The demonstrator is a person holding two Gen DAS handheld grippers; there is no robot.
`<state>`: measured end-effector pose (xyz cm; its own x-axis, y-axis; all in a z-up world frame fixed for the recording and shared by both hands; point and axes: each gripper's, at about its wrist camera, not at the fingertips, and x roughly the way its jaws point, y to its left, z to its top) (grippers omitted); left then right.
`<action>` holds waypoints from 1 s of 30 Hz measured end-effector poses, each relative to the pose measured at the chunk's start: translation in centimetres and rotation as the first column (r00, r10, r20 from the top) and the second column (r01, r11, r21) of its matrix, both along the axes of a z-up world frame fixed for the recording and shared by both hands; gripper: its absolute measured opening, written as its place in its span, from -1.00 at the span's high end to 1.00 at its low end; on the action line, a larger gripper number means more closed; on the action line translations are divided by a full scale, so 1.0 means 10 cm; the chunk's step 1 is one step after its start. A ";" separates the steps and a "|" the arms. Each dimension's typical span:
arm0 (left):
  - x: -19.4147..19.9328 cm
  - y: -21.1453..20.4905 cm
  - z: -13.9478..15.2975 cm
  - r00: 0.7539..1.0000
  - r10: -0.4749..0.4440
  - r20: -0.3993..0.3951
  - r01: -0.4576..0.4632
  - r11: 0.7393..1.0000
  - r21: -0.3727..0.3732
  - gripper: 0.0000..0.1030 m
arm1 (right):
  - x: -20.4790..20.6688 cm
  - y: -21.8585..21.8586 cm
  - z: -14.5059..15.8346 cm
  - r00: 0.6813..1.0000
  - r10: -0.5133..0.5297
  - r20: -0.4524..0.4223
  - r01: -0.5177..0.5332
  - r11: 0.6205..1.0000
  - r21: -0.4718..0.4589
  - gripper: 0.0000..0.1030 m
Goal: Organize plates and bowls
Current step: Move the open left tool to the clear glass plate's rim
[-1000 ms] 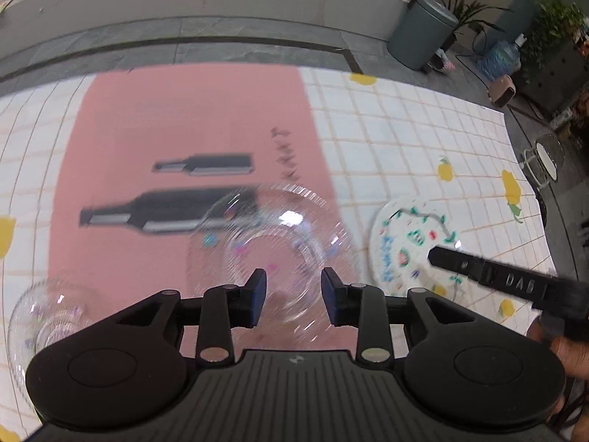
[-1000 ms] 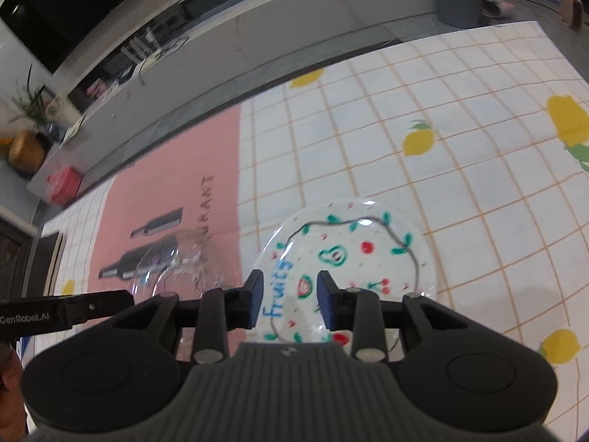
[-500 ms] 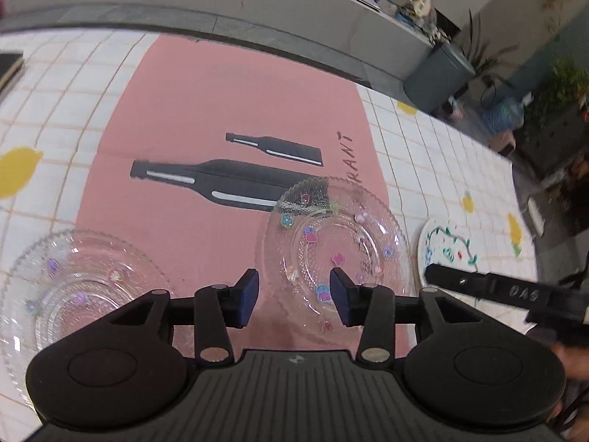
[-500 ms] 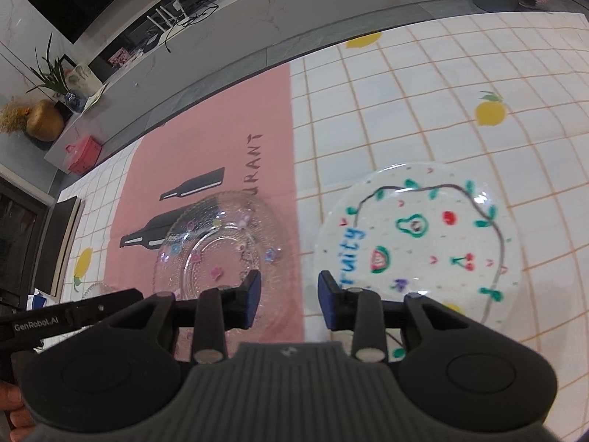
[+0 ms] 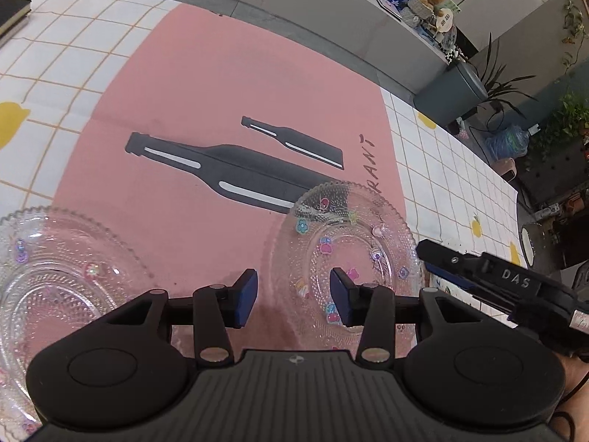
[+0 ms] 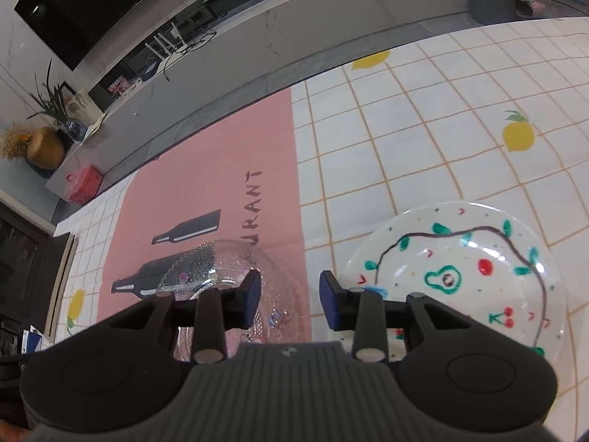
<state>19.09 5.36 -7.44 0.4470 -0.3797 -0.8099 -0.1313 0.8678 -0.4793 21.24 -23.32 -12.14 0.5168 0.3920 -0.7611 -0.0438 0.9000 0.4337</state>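
Two clear glass plates with small coloured motifs lie on the pink placemat (image 5: 206, 84). One glass plate (image 5: 353, 250) is at the right, the other glass plate (image 5: 55, 287) at the lower left. My left gripper (image 5: 293, 296) hovers open over the right plate's left rim, holding nothing. One of my right gripper's fingers (image 5: 475, 270) reaches in at that plate's right rim. In the right wrist view my right gripper (image 6: 289, 296) is open and empty. It sits between the glass plate (image 6: 206, 265) and the white fruit-painted plate (image 6: 460, 280).
A checked tablecloth with lemon prints (image 6: 405, 129) covers the table around the placemat. A dark book (image 5: 11, 14) lies at the far left corner. Beyond the far table edge are a grey bin (image 5: 452, 90), plants and a long low counter (image 6: 257, 25).
My left gripper's jaws have widened, and its view swung left and lower, bringing the second glass plate in. My right gripper shifted left off the fruit plate, toward the gap between the plates.
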 end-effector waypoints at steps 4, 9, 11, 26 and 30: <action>0.00 -0.01 -0.01 1.000 -0.001 0.018 0.001 1.000 -0.010 0.02 | 0.00 0.04 -0.07 0.999 0.032 -0.002 -0.032 0.999 0.004 0.38; -0.01 0.00 -0.05 0.999 0.004 0.034 -0.002 0.998 -0.056 0.02 | 0.00 0.06 -0.09 0.998 0.056 -0.016 -0.055 0.998 0.043 0.37; -0.01 0.00 -0.04 0.999 0.005 0.038 -0.003 0.998 -0.060 -0.01 | 0.00 0.05 -0.09 0.998 0.061 -0.016 -0.061 0.997 0.042 0.37; 0.04 0.10 -0.08 1.000 0.004 0.012 -0.002 0.993 -0.117 0.14 | 0.08 -0.15 -0.15 0.978 0.110 -0.175 -0.076 0.979 0.191 0.37; 0.04 0.11 -0.09 1.000 0.006 0.007 -0.005 0.992 -0.126 0.18 | 0.09 -0.24 -0.21 0.973 0.111 -0.203 -0.057 0.965 0.258 0.38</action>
